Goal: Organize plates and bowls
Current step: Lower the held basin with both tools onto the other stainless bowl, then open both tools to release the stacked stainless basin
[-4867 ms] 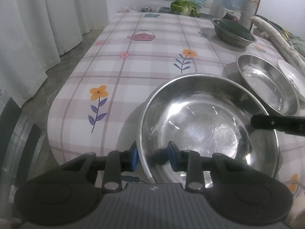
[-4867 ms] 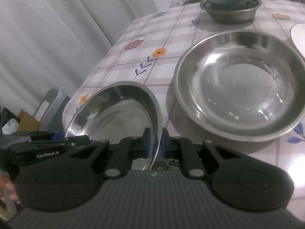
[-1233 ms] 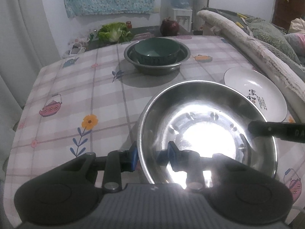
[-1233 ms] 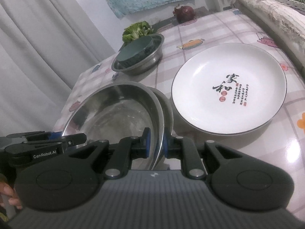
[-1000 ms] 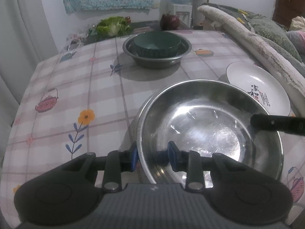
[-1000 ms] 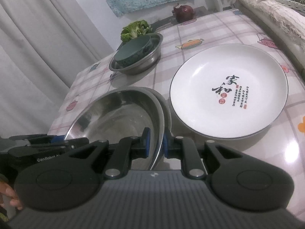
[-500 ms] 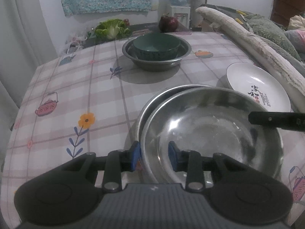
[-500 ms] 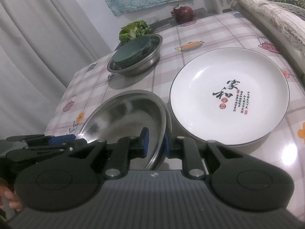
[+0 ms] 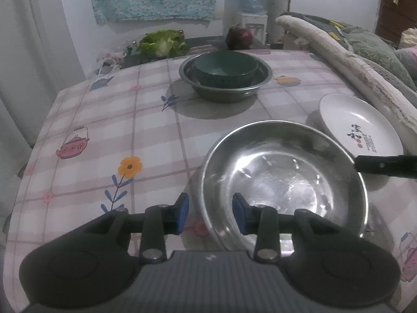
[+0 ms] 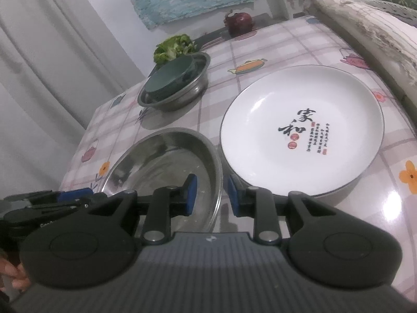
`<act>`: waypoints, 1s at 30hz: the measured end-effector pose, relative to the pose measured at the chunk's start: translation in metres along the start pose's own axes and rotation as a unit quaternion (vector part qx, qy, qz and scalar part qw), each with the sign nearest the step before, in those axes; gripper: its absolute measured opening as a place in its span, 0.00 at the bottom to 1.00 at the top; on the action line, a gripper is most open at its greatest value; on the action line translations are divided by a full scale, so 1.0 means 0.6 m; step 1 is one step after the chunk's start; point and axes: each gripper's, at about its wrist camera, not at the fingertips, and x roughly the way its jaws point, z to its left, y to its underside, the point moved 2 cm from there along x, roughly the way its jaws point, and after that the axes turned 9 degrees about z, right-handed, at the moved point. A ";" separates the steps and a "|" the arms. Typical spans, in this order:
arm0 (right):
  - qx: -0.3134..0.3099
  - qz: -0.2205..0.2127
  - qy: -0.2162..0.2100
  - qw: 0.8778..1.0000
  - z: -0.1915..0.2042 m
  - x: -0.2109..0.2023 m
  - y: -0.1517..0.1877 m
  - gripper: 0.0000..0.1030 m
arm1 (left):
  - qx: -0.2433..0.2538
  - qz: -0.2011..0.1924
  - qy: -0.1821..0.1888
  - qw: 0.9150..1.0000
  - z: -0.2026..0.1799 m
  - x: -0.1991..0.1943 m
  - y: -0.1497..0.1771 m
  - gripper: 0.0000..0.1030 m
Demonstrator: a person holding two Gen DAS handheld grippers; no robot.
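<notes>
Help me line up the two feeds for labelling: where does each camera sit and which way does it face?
Left wrist: on the left gripper, looking down across the checked tablecloth at the large steel basin; its open blue-padded fingers straddle the near rim.
Right wrist: on the right gripper, facing the same basin's opposite rim and the white printed plate; fingertips of a hand show lower left.
Shared: basin, plate, green bowl in a smaller steel basin.

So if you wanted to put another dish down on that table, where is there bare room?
The widest bare patch of tablecloth lies left of the big steel bowl and of the green bowl nested in its steel basin. A smaller strip runs between those two. The right side is crowded: the white plate sits close beside the steel bowl.
</notes>
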 end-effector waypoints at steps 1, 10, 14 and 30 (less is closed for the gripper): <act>0.004 -0.001 -0.001 1.000 -0.003 0.000 0.001 0.24 | -0.002 0.001 -0.002 1.000 0.002 0.004 0.000 0.37; 0.006 0.020 -0.007 1.000 -0.002 0.025 0.005 0.24 | -0.003 0.014 0.001 1.000 0.000 0.034 -0.006 0.29; 0.000 0.024 -0.005 1.000 0.005 0.036 0.000 0.24 | -0.010 0.021 0.007 1.000 0.001 0.044 -0.008 0.26; -0.028 0.043 -0.013 0.999 0.041 0.047 0.010 0.24 | -0.039 0.032 0.000 0.999 0.038 0.025 0.015 0.27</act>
